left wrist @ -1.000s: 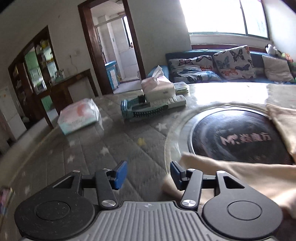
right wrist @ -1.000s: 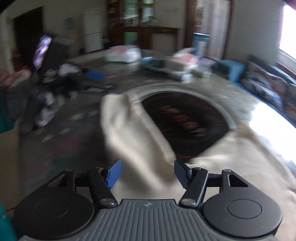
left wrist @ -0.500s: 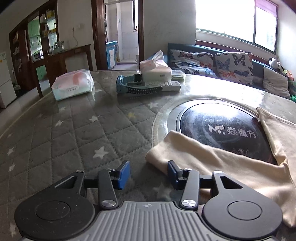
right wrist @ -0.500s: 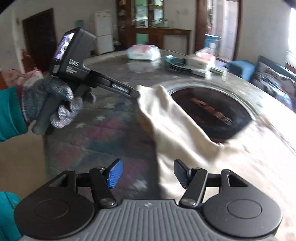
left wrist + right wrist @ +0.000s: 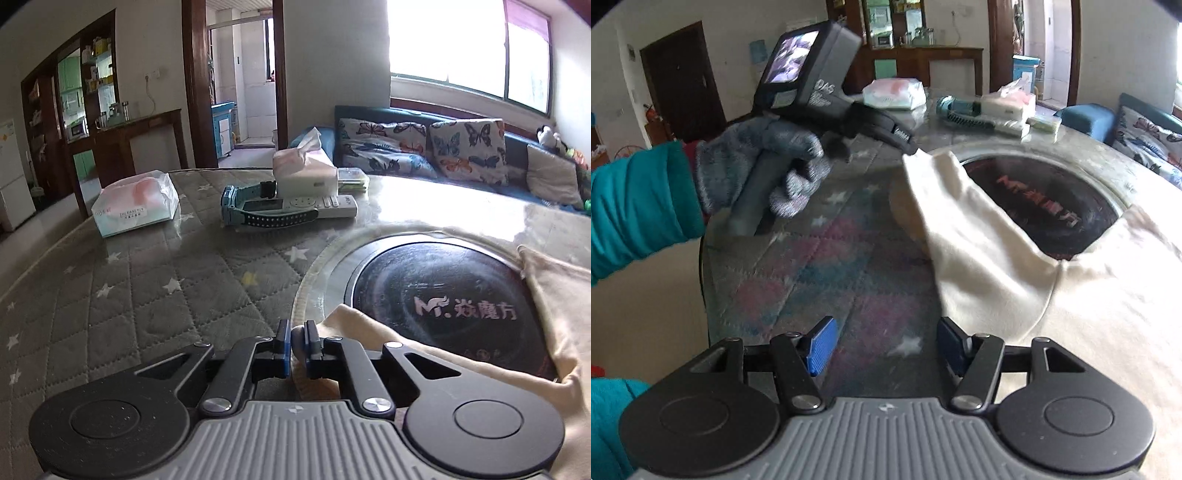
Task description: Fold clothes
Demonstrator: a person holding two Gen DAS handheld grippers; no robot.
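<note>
A cream garment (image 5: 1089, 306) lies spread on the round table, its sleeve (image 5: 964, 221) stretching to the far left over the dark hotplate (image 5: 1045, 206). My left gripper (image 5: 297, 341) is shut on the sleeve's end (image 5: 354, 321); in the right wrist view it (image 5: 908, 147) holds the cuff raised a little above the table. My right gripper (image 5: 882, 341) is open and empty, low over the table just left of the garment's edge.
A wet-wipe pack (image 5: 135, 208), a blue brush (image 5: 266, 214), a remote (image 5: 325, 205) and a tissue box (image 5: 304, 171) lie at the table's far side. The quilted star-pattern cover (image 5: 147, 295) lies left of the hotplate (image 5: 443, 295). A sofa with cushions (image 5: 465, 155) stands behind.
My left gripper has closed on the sleeve's end and lifted it slightly. My right gripper has stayed open and drifted along the garment's left edge.
</note>
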